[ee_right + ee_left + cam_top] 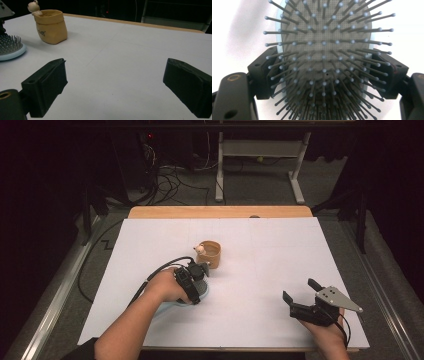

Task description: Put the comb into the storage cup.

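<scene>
The right gripper (299,296) rests at the table's (260,265) 5 o'clock edge, jaws spread wide with nothing between them, pointing toward 10 o'clock. At 8 o'clock from the table's middle, the left gripper (201,278) has its jaws closed against the two sides of a pale blue brush (324,55), bristles up, whose head lies flat on the white surface. Just past that gripper, at its 1 o'clock, stands a tan cup (210,253) with a small figure (200,249) on its rim.

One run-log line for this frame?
left gripper: shut on hairbrush | right gripper: open, empty | pot: upright, untouched
</scene>
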`<state>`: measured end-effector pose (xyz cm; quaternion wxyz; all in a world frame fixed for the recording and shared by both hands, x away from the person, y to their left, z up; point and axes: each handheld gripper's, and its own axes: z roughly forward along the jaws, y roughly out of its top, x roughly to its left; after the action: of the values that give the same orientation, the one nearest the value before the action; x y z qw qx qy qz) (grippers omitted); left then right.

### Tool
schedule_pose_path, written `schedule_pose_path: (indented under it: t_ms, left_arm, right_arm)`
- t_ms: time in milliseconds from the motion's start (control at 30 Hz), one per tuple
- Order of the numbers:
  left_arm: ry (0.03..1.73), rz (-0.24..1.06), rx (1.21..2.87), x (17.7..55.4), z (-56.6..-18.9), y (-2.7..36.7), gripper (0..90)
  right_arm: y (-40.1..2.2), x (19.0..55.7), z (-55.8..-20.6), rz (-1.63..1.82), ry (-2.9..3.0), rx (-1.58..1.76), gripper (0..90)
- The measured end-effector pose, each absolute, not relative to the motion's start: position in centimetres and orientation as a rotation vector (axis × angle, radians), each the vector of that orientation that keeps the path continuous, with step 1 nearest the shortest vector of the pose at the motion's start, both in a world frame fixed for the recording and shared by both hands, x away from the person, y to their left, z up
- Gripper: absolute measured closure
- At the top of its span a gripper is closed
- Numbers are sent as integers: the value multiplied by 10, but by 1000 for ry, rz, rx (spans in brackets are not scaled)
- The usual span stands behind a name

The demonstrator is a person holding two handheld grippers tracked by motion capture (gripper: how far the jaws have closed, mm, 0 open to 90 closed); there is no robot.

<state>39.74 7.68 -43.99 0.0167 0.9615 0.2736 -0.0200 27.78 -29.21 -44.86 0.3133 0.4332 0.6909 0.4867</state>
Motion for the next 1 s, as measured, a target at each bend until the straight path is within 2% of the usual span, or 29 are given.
schedule_pose_path:
  t_ms: [433,1000]
  left_arm:
    - [854,-63,2973,397,-439,79,207]
    - [870,-57,2873,393,-431,91,207]
  right_arm:
    - [-293,277,-448,1292,1813,1139,57]
    - [-293,277,-448,1289,1810,1144,56]
